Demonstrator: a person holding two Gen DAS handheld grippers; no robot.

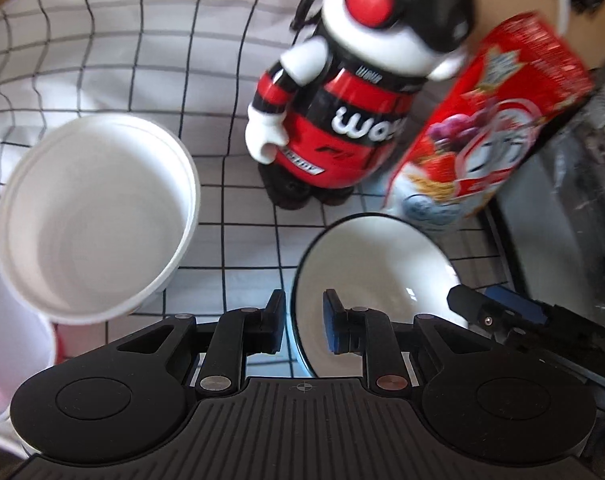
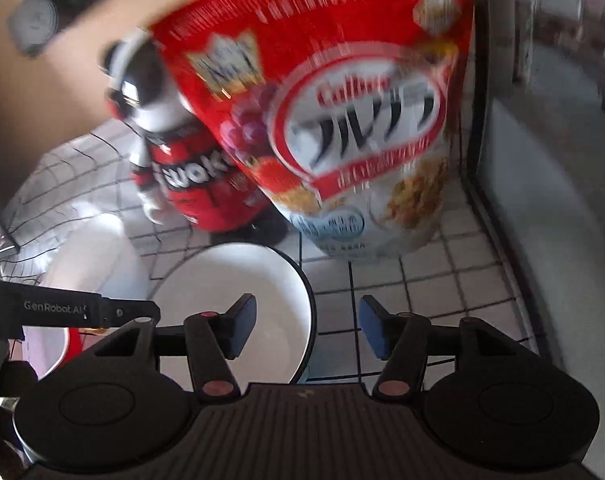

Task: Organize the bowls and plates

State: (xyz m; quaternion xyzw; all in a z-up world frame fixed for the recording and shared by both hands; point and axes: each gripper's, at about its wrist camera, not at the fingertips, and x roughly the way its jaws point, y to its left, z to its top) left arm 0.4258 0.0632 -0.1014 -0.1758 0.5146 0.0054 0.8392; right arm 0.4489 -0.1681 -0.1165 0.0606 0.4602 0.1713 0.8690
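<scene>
A white bowl with a dark rim sits on the checked cloth; it also shows in the right wrist view. My left gripper is open with the bowl's left rim between its fingers, not closed on it. My right gripper is open around the bowl's right rim; one finger is over the bowl's inside. A larger plain white bowl stands to the left, apart from both grippers.
A red, black and white figure-shaped bottle and a red cereal bag stand just behind the bowl. A dark appliance edge runs along the right. A pink-white container sits at far left.
</scene>
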